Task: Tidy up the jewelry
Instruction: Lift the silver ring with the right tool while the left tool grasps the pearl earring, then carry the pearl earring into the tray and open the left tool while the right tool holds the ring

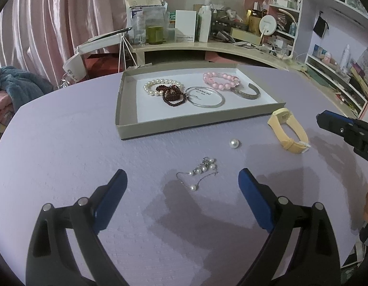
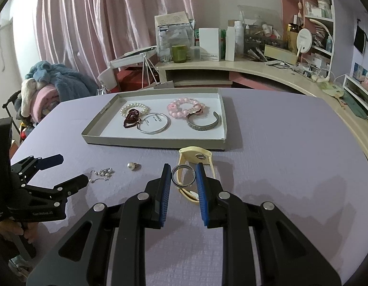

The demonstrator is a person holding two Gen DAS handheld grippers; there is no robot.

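Observation:
A shallow grey tray (image 1: 126,128) (image 2: 96,140) holds a white pearl bracelet (image 1: 157,87), a dark red bead bracelet (image 1: 173,95), a silver bangle (image 1: 205,97), a pink bead bracelet (image 1: 221,81) and a grey cuff (image 1: 248,93). On the table lie a pearl chain (image 1: 200,172) (image 2: 103,174), a loose pearl (image 1: 233,143) (image 2: 131,165) and a cream watch band (image 1: 287,131) (image 2: 196,157). My left gripper (image 1: 182,183) is open just before the pearl chain. My right gripper (image 2: 183,175) is shut on a dark ring (image 2: 175,178) above the watch band.
The lilac table (image 1: 65,147) is ringed by a cluttered beige desk (image 1: 207,47) with boxes and bottles behind, shelves (image 1: 338,71) at right, pink curtains (image 2: 100,23) and a pile of clothes (image 2: 48,85) at left.

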